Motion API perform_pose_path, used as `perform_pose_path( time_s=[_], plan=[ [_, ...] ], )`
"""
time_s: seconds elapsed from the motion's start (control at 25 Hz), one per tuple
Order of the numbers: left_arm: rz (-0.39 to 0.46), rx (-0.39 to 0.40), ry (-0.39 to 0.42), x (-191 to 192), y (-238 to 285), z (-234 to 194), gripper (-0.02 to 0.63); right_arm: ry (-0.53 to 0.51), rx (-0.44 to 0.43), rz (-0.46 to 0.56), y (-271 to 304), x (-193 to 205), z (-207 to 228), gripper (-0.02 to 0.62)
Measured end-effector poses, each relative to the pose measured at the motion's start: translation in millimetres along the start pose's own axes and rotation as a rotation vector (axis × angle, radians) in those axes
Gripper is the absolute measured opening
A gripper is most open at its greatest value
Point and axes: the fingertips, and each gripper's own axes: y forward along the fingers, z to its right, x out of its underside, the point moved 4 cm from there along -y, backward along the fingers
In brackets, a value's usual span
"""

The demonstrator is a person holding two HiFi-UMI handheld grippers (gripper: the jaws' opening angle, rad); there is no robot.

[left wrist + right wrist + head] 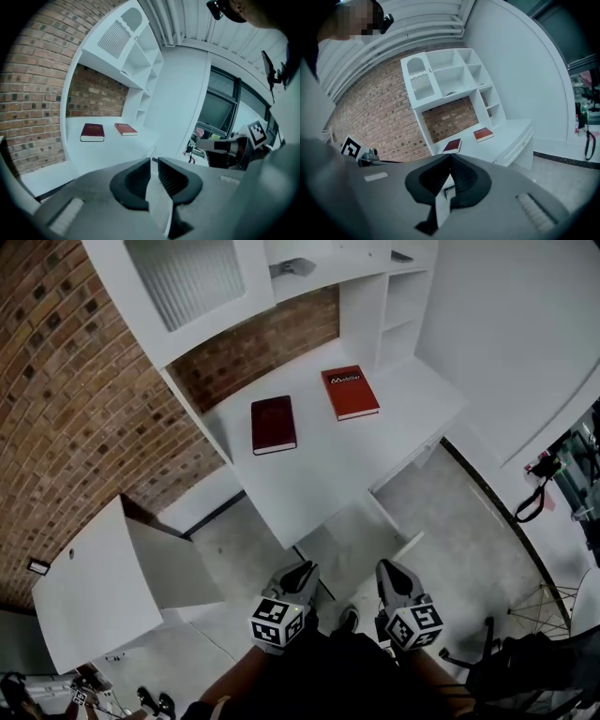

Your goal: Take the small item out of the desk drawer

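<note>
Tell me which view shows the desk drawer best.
Right gripper view: the drawer front faces the camera, closed, its knob visible under the desk top. The head view looks steeply down, so only a thin sliver of it shows. The left gripper view gives just a foreshortened strip at the desk's edge.

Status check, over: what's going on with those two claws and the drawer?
Left gripper slightly open, right gripper shut, both empty, short of the desk. Drawer closed, small item unseen. Nothing in the way.

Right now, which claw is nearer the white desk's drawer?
Right claw, probably: the closed white drawer sits at the right end of the white desk, ahead of that claw, while the left claw faces the middle.
</note>
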Motion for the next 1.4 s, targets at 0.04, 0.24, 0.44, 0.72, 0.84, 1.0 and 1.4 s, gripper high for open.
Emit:
perform_pose_path(
  time_s=[0.04, 0.24, 0.44, 0.72, 0.84, 1.0, 1.4],
  plan=[
    [-0.008, 0.019, 0.012, -3.9, 8.0, -4.8, 0.055, 0.001, 0.024, 0.013, 3.3, -2.9, 3.8, 0.003],
    [-0.032, 0.108, 0.084, -28.5, 46.0, -33.9, 0.055, 0.027, 0.145, 0.049, 16.5, -14.2, 11.0, 0.003],
    [-0.105, 0.212, 0.077, -22.0, 82.8, -53.1, 0.054, 0.054, 0.257, 0.073, 25.9, -13.1, 11.4, 0.003],
    [-0.267, 0.387, 0.129, 13.1, 134.5, -46.1, 0.055, 0.112, 0.412, 0.106, 24.9, 2.0, 10.6, 0.003],
    [-0.358, 0.422, 0.144, 36.3, 151.8, -39.8, 0.055, 0.151, 0.473, 0.104, 11.1, 12.8, 17.4, 0.003],
    [-0.473, 0.427, 0.181, 68.4, 177.9, -29.2, 0.055, 0.175, 0.515, 0.123, -2.3, 12.2, 34.7, 0.003],
    [-0.767, 0.314, 0.148, 170.9, 226.1, -42.6, 0.109, 0.259, 0.606, 0.12, -46.0, 35.5, 58.6, 0.003]
  ],
)
